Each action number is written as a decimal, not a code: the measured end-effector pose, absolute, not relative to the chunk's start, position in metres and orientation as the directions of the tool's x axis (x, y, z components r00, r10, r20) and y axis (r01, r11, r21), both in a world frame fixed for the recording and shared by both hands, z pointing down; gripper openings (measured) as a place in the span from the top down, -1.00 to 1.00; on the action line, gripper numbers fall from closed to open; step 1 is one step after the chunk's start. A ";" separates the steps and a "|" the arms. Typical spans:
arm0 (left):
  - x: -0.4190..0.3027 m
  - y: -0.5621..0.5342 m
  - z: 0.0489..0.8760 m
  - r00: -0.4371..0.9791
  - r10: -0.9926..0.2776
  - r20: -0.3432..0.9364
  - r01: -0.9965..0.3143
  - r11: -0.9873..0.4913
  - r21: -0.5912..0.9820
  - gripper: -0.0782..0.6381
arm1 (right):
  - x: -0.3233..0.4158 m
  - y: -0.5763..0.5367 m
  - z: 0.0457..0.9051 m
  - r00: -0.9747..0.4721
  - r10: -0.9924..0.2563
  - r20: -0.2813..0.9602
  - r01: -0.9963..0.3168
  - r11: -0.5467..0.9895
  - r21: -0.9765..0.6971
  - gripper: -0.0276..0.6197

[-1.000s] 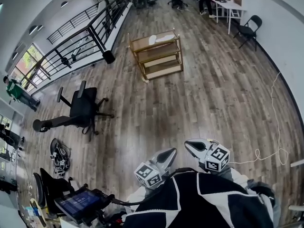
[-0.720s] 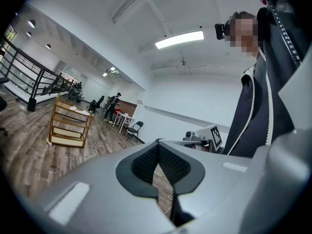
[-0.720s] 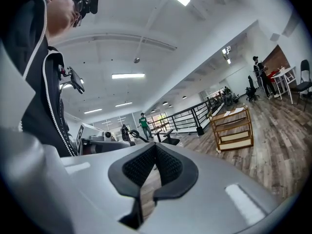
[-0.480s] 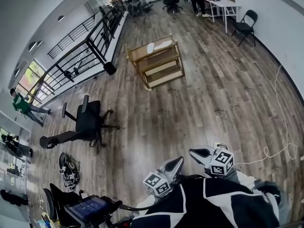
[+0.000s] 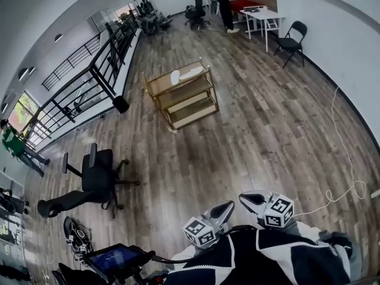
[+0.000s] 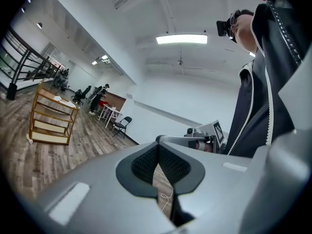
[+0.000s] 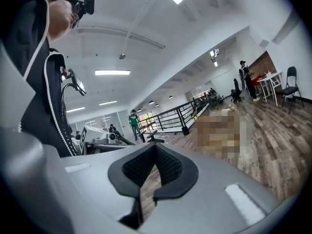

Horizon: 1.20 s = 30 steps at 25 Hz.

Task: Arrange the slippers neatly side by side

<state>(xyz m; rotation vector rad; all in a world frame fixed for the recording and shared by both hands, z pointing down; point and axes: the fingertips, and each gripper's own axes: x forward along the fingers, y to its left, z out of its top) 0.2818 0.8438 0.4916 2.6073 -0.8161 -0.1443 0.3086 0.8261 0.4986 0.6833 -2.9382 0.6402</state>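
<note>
The left tongs (image 5: 226, 208) and right tongs (image 5: 246, 198) are pinched closed and empty, well apart from what look like the 2 slippers (image 5: 191, 72) atop the wooden rack (image 5: 155, 83), probably light, soft, best pinched at the upper edge.

Our view has swung toward the far end of the room. The far white table (image 5: 261, 12) and the people (image 5: 223, 3) beside it now show fully. The wooden shelf cart (image 5: 181, 94) has slid left, and the black office chair (image 5: 95, 180) left and nearer. The left gripper (image 5: 227, 208) and right gripper (image 5: 245, 199) sit nearer us.
</note>
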 end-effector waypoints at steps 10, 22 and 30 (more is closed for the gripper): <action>0.207 0.755 0.487 0.861 -0.508 -0.017 -0.459 -0.792 0.402 0.73 | 0.234 0.734 0.487 -0.860 -0.485 0.155 -0.509 0.797 -0.325 0.90; 0.171 0.698 0.507 0.874 -0.486 0.034 -0.455 -0.789 0.412 0.73 | 0.195 0.676 0.494 -0.863 -0.482 0.152 -0.504 0.797 -0.334 0.90; 0.174 0.601 0.502 0.815 -0.578 0.052 -0.553 -0.746 0.371 0.73 | 0.222 0.577 0.499 -0.877 -0.462 0.131 -0.478 0.812 -0.334 0.90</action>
